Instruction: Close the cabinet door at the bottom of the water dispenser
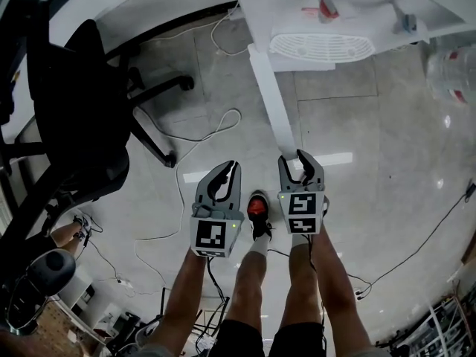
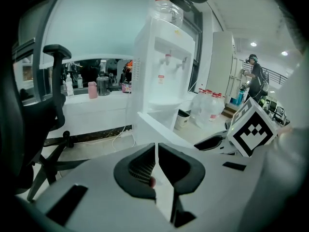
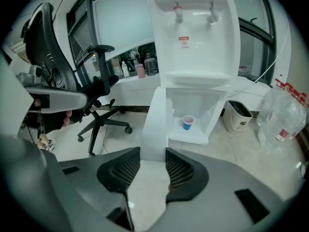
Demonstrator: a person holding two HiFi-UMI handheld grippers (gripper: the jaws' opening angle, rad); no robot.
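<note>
The white water dispenser (image 1: 320, 21) stands at the top of the head view, and the cabinet door (image 1: 268, 95) at its bottom swings out wide toward me. In the right gripper view the door (image 3: 155, 115) is edge-on, and a blue cup (image 3: 188, 122) sits inside the open cabinet. My right gripper (image 1: 300, 160) is at the door's free edge, jaws apart. The edge lines up with the gap (image 3: 153, 151), and I see no pad pressing on it. My left gripper (image 1: 227, 171) hovers left of the door, shut on nothing (image 2: 156, 146).
A black office chair (image 1: 74, 110) fills the left side. White cables (image 1: 201, 136) trail over the tiled floor. Water bottles (image 3: 282, 115) and a small bin (image 3: 239, 115) stand right of the dispenser. The person's legs and a shoe (image 1: 259, 210) are below the grippers.
</note>
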